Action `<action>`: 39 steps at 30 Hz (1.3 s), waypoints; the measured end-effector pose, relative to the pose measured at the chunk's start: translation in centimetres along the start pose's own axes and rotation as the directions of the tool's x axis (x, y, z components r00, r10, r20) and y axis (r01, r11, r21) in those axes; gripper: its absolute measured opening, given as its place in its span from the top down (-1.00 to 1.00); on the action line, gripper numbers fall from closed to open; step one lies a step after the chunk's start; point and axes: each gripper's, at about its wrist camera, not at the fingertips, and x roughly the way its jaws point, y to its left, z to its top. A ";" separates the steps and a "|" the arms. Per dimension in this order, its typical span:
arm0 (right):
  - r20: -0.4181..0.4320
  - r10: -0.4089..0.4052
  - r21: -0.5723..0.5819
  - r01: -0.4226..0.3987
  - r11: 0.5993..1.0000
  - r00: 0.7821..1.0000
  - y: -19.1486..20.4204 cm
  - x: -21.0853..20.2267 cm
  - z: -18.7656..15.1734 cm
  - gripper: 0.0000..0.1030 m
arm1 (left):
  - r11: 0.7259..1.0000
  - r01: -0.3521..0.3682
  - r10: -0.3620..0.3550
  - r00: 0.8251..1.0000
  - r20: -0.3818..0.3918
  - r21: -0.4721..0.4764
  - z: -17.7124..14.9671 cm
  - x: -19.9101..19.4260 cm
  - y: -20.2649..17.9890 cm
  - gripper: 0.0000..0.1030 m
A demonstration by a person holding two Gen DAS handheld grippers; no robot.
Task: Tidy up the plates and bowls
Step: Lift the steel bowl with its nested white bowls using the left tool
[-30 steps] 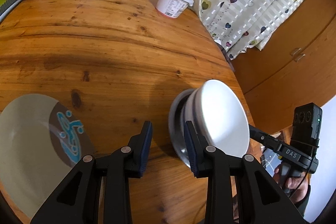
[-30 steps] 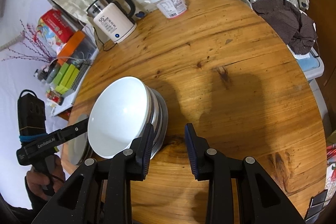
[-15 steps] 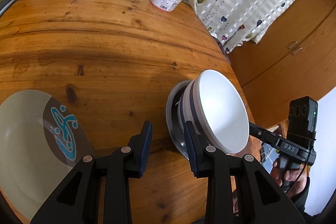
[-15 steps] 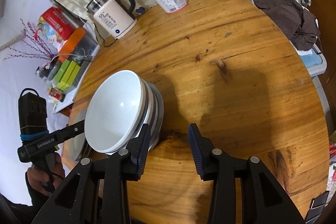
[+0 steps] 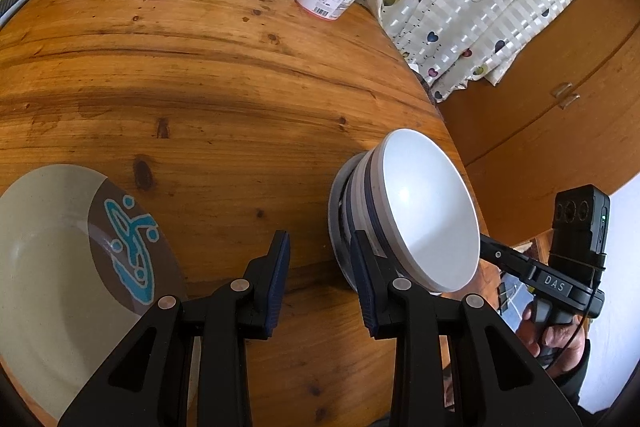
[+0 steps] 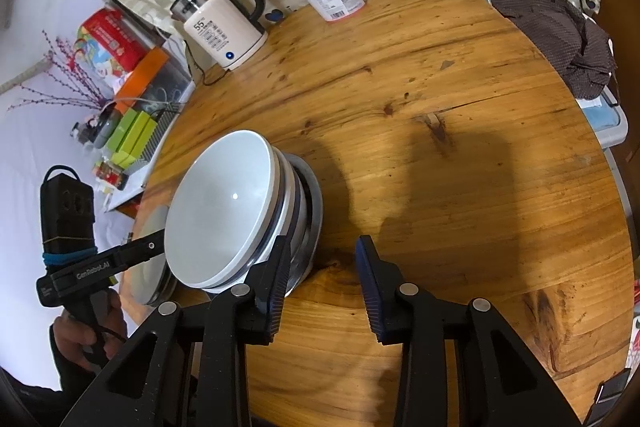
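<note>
Near the worktop's (image 5: 224, 75) front edge sat the stack of bowls (image 5: 424, 211), between both grippers. Left gripper (image 5: 320, 277) and right gripper (image 6: 322, 269) fingers were released, nothing between them, the right's just narrowing. A plate (image 5: 52, 267) lay at the left edge.

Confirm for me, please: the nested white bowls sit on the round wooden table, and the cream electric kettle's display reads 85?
Not quite: the cream electric kettle shows 55, legible in the right wrist view. The nested white bowls do sit on the round wooden table.
</note>
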 end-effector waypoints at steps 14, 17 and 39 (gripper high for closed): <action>-0.019 0.038 0.012 -0.038 0.999 0.999 -0.3 0.6 -0.2 0.46 | 1.000 0.019 -0.020 1.000 -0.013 -0.008 -0.4 0.3 0.3 0.38; -0.027 0.060 0.026 -0.059 0.998 0.998 -0.6 0.8 -0.3 0.55 | 0.999 0.030 -0.031 0.999 -0.021 -0.014 -0.6 0.4 0.4 0.38; -0.029 0.177 0.089 -0.174 0.981 0.984 -1.5 1.0 -0.5 0.80 | 0.989 0.147 -0.148 0.988 -0.039 -0.034 -0.3 1.3 0.8 0.71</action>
